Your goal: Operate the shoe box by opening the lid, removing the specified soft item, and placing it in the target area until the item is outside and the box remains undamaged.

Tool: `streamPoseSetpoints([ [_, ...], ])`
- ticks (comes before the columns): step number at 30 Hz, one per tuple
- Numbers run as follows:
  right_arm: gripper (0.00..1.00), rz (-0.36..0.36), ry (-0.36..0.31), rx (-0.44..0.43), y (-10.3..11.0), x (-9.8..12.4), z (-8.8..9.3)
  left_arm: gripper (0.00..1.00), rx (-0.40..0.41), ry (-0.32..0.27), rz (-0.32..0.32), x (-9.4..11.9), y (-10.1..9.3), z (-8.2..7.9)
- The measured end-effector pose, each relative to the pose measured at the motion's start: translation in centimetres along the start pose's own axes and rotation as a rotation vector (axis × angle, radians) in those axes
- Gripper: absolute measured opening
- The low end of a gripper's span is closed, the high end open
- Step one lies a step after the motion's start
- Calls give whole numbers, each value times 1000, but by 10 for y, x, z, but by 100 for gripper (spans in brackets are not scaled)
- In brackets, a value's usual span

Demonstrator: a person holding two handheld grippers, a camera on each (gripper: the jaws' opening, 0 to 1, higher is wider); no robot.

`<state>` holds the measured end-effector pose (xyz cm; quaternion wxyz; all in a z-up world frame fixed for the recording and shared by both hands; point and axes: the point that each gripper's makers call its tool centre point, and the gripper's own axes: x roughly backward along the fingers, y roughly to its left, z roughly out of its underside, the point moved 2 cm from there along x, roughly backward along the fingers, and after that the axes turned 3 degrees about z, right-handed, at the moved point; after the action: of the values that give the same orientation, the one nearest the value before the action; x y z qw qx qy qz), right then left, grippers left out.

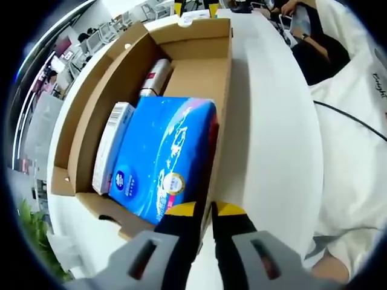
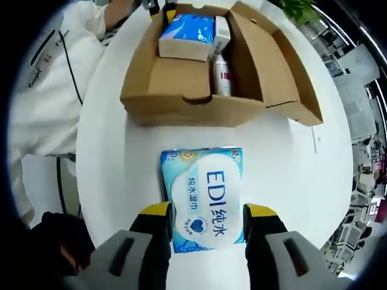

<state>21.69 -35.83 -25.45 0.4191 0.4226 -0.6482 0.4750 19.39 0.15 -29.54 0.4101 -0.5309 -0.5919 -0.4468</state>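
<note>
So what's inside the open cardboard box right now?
Inside the cardboard box: a blue tissue pack, a slim white carton and a bottle. Anything beneath the pack is hidden.

Left gripper [image 1: 205,220], bottom centre of the left gripper view: two black jaws with yellow tips, each on a grey slotted mount. Right gripper [image 2: 207,220], bottom centre of the right gripper view: same black jaws, yellow tips, grey slotted mounts. Person's white garment [image 2: 45,90], upper left of that view, with a thin dark line and small dark lettering.
</note>
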Motion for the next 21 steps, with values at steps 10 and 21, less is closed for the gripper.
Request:
streamPoseSetpoints([
  [10,42,117,-197,-113,-9,25,-12,9,27,4,-16,0,-1,0],
  [21,42,286,-418,-246,-15,43,-21,10,61,-54,-16,1,-1,-4],
])
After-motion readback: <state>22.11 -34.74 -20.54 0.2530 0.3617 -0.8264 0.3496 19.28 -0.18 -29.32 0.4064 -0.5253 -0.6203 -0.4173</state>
